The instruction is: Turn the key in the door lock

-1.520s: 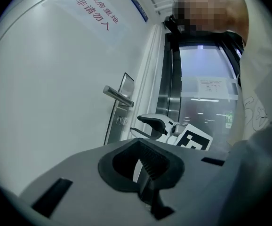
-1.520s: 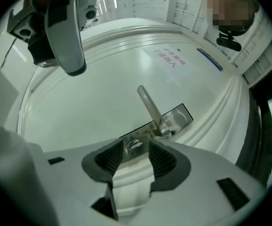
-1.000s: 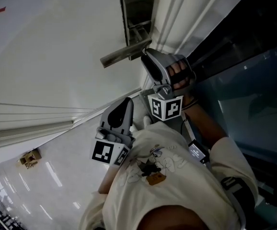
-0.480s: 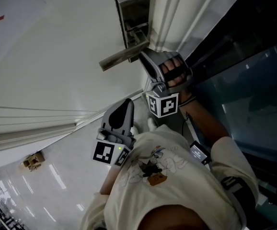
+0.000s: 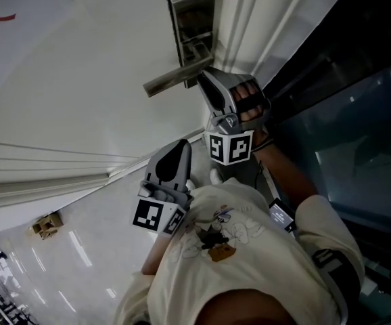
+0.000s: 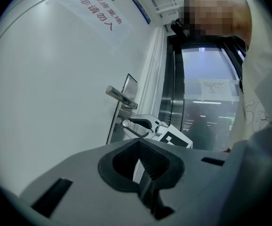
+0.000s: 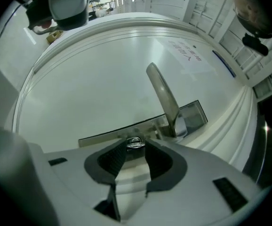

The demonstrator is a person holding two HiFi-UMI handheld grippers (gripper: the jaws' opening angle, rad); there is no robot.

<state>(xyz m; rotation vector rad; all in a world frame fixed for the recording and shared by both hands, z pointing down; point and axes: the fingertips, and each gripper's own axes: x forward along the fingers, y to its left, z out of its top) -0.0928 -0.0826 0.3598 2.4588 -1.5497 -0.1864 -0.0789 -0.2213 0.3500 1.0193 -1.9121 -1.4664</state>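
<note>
The steel lock plate [image 5: 192, 15] sits on the white door, with its lever handle [image 5: 175, 78] sticking out to the left. My right gripper [image 5: 205, 74] is at the plate just below the handle. In the right gripper view its jaws are closing around the small silver key [image 7: 135, 143], which stands in the lock between the fingertips; a thin gap still shows at the pads. My left gripper [image 5: 180, 146] hangs back from the door, shut and holding nothing. From the left gripper view, the right gripper [image 6: 132, 125] shows at the key [image 6: 125, 124].
A dark glass panel and metal frame [image 5: 344, 114] stand right of the door. The door frame moulding [image 5: 249, 19] runs beside the lock plate. A person's light sleeve [image 5: 236, 249] fills the lower part of the head view. A red-lettered notice [image 6: 98, 18] hangs on the door.
The right gripper stays at the lock, and its marker cube has rolled slightly. The left gripper has not moved.
</note>
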